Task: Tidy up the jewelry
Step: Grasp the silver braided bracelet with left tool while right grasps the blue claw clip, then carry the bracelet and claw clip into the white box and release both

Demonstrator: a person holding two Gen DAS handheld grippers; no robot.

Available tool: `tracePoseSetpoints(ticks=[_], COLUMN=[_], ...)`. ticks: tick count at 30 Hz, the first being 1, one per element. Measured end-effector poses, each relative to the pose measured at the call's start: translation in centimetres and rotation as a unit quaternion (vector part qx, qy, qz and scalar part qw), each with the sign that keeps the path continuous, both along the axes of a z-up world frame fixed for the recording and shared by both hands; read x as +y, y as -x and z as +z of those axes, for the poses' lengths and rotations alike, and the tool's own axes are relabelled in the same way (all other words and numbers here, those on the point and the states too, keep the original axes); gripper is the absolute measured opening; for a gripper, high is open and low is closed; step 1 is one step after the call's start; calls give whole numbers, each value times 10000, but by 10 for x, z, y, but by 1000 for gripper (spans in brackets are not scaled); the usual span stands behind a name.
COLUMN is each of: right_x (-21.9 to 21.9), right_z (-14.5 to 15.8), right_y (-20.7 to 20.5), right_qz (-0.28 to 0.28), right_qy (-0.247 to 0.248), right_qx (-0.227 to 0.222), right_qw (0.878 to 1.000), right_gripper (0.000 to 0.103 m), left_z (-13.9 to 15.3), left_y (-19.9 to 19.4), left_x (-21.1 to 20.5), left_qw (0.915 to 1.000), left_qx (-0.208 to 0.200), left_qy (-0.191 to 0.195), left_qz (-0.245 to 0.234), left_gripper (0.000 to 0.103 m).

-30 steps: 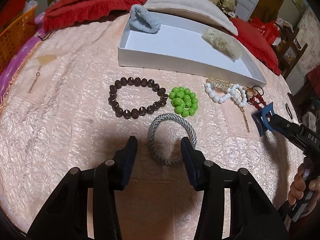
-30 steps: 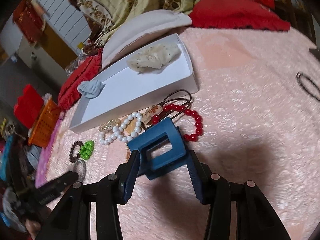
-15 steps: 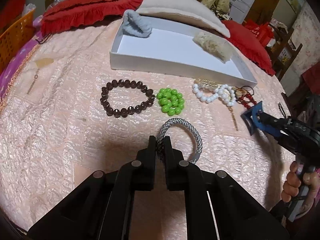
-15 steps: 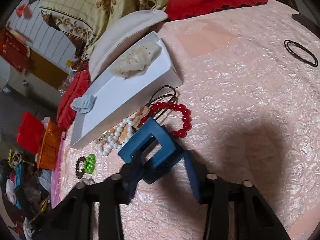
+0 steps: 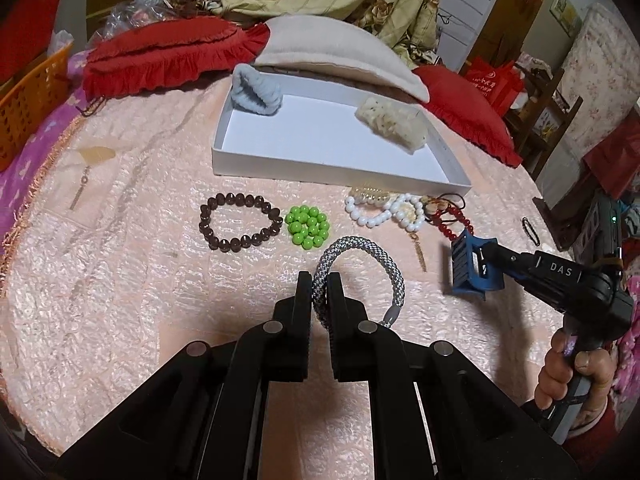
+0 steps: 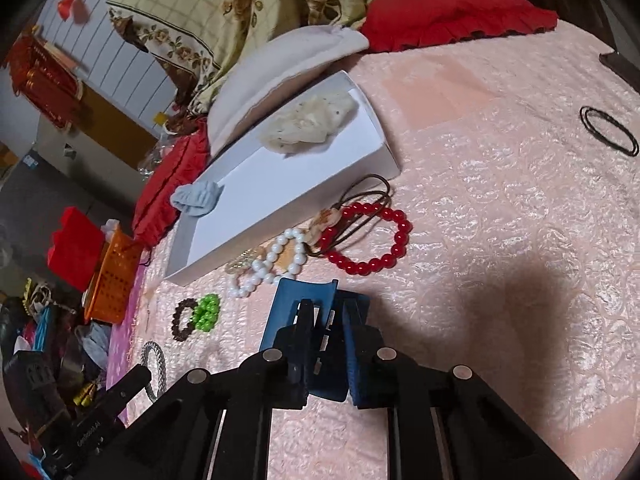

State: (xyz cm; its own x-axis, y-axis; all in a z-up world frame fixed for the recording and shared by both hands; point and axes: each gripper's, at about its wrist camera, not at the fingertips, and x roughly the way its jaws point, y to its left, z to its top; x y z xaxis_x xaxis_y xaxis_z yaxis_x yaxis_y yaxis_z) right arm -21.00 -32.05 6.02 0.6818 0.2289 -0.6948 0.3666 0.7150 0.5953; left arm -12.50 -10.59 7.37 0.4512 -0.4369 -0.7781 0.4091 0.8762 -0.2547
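2 pieces are gripped at once, 1 per tong, presumably so both can go to the shallow white cardboard box in a single trip.

Left wrist view: the left gripper is clenched on the grey-and-white woven rope bracelet, pinching 1 side of the loop so the rest arcs forward and to the right of the tips, its metal clasp hanging near the right jaw. Just beyond the tips lie a dark brown faceted-bead bracelet and a bunched bright green bead bracelet; further right a white pearl-like strand. The box stands beyond them, holding a pale blue fluffy scrunchie and a cream lace scrunchie. The crinkled pink satin bedspread looks soft and slippery.

Right wrist view: the right gripper is closing its jaws on the blue rectangular plastic hair claw, squeezing the hard ribbed shell between them. Ahead of its tips lies a glossy red round-bead bracelet, with thin brown cords across it; the box is beyond, to the left.
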Motion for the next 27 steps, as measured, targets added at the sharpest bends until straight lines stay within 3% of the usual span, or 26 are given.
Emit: tracePoseSetpoints(ticks=[9, 13, 21, 27], right_x=[1, 4, 0, -12], right_z=[35, 46, 55, 37], right_y=[-18, -42, -119, -184], right_qz=[173, 289, 427, 390], right_qy=[51, 116, 354, 77], right_qx=[-261, -409, -483, -270], right_qw=[9995, 9987, 9973, 9988], right_gripper=[14, 13, 13, 14], left_z=[18, 30, 25, 13], left_y=[-27, -47, -128, -195], left_x=[-1, -14, -46, -70], left_qw=[9999, 9998, 9999, 9993], left_qx=[60, -169, -68, 46], left_qy=[155, 62, -87, -314], left_qz=[-2, -63, 69, 202], left_gripper=[6, 6, 6, 6])
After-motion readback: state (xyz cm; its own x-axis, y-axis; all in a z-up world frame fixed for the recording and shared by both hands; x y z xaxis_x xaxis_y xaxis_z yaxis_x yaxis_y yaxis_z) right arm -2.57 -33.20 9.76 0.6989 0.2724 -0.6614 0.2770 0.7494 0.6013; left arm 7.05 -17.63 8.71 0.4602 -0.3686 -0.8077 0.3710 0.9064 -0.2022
